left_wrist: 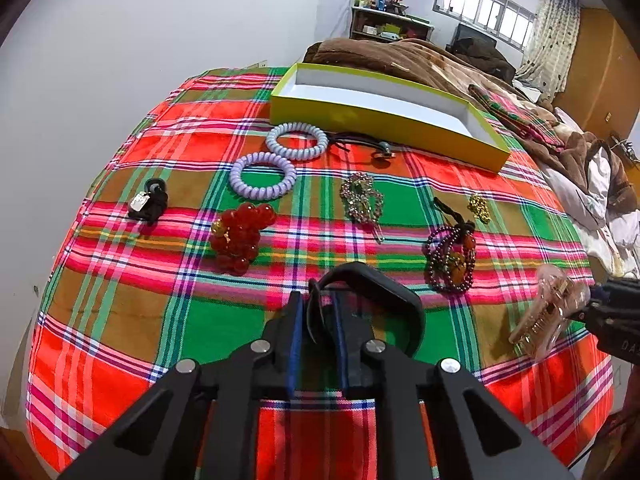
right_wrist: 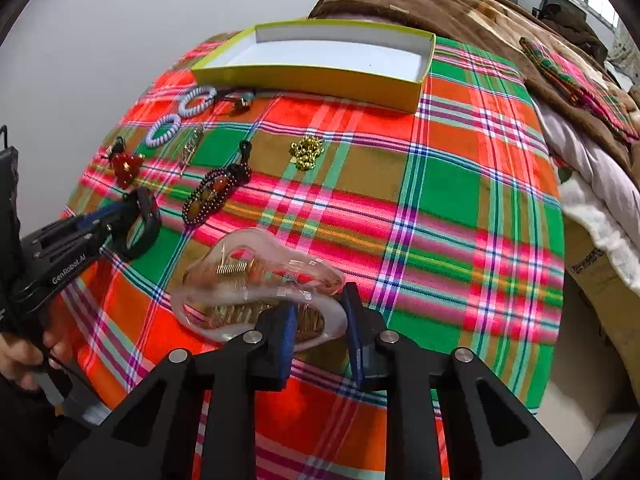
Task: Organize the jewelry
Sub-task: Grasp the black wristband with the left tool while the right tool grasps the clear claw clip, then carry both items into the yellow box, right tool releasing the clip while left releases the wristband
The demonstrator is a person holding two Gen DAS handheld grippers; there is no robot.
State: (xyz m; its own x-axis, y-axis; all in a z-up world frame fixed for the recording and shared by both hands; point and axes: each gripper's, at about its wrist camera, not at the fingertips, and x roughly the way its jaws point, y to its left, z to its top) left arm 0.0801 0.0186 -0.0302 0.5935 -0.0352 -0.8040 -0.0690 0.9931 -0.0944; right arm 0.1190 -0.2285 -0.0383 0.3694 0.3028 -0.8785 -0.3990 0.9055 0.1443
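Left hand-held gripper (left_wrist: pixel 320 320) pinched on black bangle (left_wrist: pixel 376 284); right hand-held gripper (right_wrist: pixel 320 328) clamped on clear claw clip (right_wrist: pixel 260 292). Both items low over plaid cloth (right_wrist: pixel 460 184), near edge. Box (right_wrist: pixel 320 74) empty, straight ahead at far edge, long axis crosswise. Neither hand clearly nearer; loose pieces between left gripper and box.

The left gripper (left_wrist: pixel 318 312) points steeply down with its blue-padded jaws nearly together, pressed on a black band (left_wrist: pixel 384 288), while the right gripper (right_wrist: pixel 320 312), also tilted down, has its jaws closed on a clear hair claw (right_wrist: pixel 256 284), and a hand (right_wrist: pixel 24 354) holds the left handle.
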